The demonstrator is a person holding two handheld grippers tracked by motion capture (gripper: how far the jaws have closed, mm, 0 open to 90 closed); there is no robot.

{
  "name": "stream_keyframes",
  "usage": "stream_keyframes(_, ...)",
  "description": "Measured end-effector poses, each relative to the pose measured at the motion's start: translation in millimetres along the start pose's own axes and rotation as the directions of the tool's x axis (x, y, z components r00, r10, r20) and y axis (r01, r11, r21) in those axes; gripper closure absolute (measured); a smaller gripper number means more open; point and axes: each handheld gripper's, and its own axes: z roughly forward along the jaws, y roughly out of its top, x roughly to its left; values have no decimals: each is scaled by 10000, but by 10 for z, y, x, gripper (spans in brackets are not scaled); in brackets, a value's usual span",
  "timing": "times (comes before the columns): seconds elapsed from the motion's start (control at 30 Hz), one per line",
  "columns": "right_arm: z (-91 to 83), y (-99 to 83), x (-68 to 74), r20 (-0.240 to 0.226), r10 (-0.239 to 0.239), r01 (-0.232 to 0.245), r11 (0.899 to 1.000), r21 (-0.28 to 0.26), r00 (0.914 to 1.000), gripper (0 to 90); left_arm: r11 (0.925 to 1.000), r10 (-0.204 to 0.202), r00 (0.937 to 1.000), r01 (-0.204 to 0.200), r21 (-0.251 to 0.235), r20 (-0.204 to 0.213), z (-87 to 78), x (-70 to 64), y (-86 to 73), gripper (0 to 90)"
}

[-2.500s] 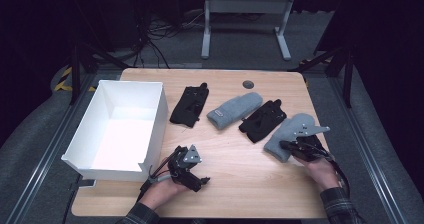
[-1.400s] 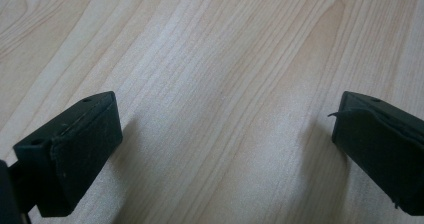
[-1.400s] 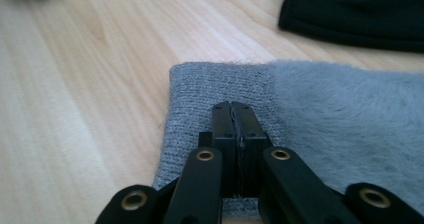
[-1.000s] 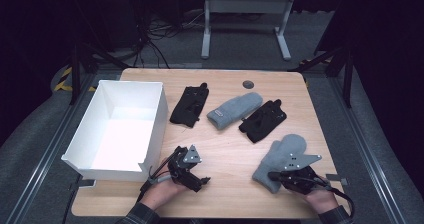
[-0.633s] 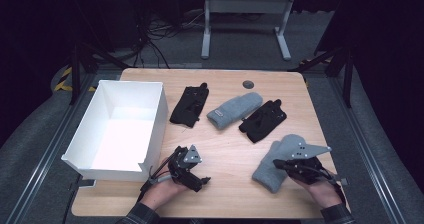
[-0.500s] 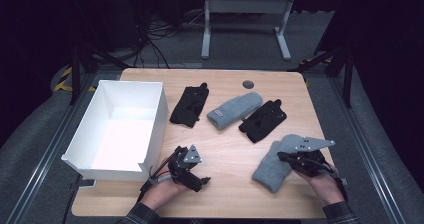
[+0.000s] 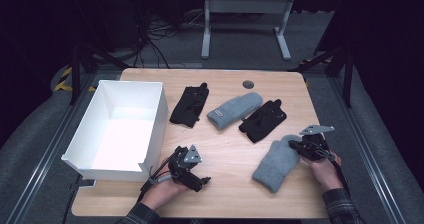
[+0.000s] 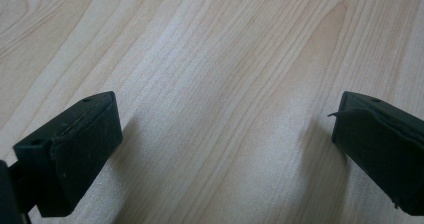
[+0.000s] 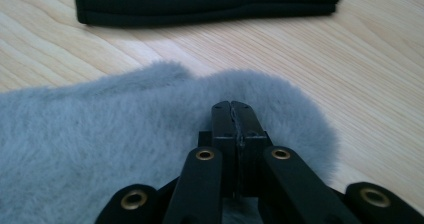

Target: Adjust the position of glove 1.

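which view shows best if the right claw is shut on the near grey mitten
The right gripper view: the right claw has its jaws pressed together over the grey mitten, though pinched fabric isn't clear. The high view shows the claw at the mitten's edge. The left gripper view shows bare table.

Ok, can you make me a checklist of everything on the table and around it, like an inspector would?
Surface: wooden table, bare between the items.
Job's things: white box, open top, at the left edge; two black gloves; two grey mittens, far one, near one.
Clutter: small dark round thing near the far edge, too small to tell.
Grippers: left gripper open over bare wood; right gripper with jaws together, on the near grey mitten; whether it pinches fabric is unclear.
Cables: one trails from the left gripper; tangle on the floor behind.
Surroundings: dark room, grey stand legs beyond the table.
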Motion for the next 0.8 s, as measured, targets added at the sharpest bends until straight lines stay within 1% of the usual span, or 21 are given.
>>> stream_keyframes(0.07,44,38,35,-251,-172,170,9998,-80,9995,900,10000,-2,10000,2,-1,0,0,0,0,1)
stream_keyframes(0.17,103,92,98,-663,-549,534,9983,-247,9963,900,10000,-11,10000,11,2,9,0,-1,0,1)
stream_keyframes(0.23,122,110,153,-998,-810,781,9964,-334,9917,900,10000,-8,10000,8,-18,9,1,0,-1,1)
stream_keyframes(0.33,131,126,239,-1354,-1230,1180,9920,-443,9831,900,10000,-3,10000,3,-11,8,0,0,0,1)
stream_keyframes(0.37,131,126,239,-1354,-1230,1180,9920,-443,9831,900,10000,-3,10000,3,-11,8,0,0,0,1)
stream_keyframes(0.43,137,136,292,-1524,-1427,1365,9894,-502,9780,900,10000,-4,10000,4,-11,5,0,0,0,1)
stream_keyframes(0.5,128,148,326,-1506,-1529,1461,9877,-553,9767,900,10000,-7,10000,7,-14,-3,0,0,0,1)
stream_keyframes(0.53,100,157,332,-1498,-1470,1394,9884,-603,9777,900,10000,-10,10000,10,-16,2,1,-1,-1,1)
stream_keyframes(0.57,50,173,337,-1636,-1379,1270,9890,-753,9768,900,10000,-6,10000,6,-9,0,0,0,0,1)
stream_keyframes(0.6,7,184,356,-1706,-1421,1282,9876,-904,9750,900,10000,-9,10000,9,-13,6,0,-1,0,1)
stream_keyframes(0.7,-59,187,484,-2025,-1701,1510,9828,-1067,9644,900,10000,-9,10000,9,-13,4,0,-1,-1,1)
stream_keyframes(0.8,-96,171,661,-2371,-2051,1835,9769,-1100,9496,900,10000,-14,10000,14,-16,-15,0,-2,-1,1)
